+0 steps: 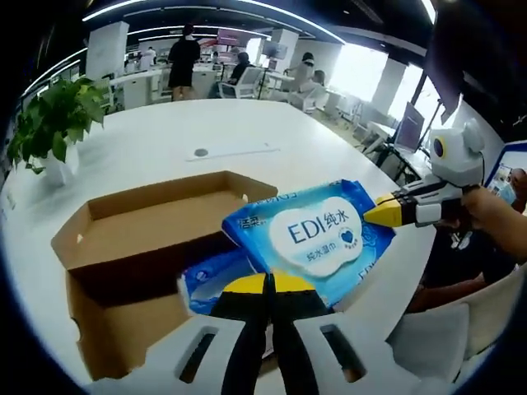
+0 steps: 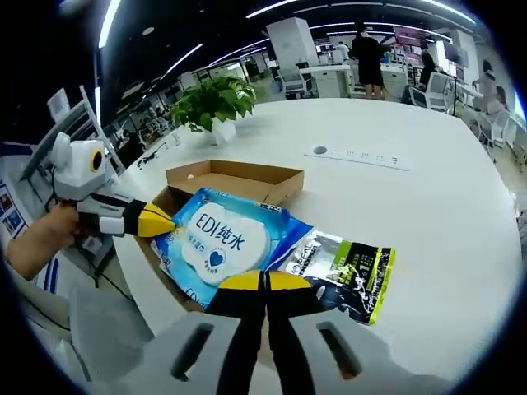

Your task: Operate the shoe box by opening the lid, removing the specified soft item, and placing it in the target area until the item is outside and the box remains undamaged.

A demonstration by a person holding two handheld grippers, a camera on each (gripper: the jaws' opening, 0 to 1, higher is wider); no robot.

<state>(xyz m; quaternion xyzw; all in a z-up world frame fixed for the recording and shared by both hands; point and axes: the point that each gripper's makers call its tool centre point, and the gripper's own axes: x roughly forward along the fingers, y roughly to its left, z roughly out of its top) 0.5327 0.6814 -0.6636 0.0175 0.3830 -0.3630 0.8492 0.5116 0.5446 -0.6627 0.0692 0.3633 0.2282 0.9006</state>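
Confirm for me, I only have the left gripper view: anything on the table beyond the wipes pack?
Observer: Yes. The right gripper view shows a black and yellow-green packet lying next to the wipes pack.
Operator: In the box?
Observer: No. It lies on the bare white table, outside the cardboard box.
Operator: Right gripper state?
Observer: The right gripper is shut, with its tips at the pack's near edge.
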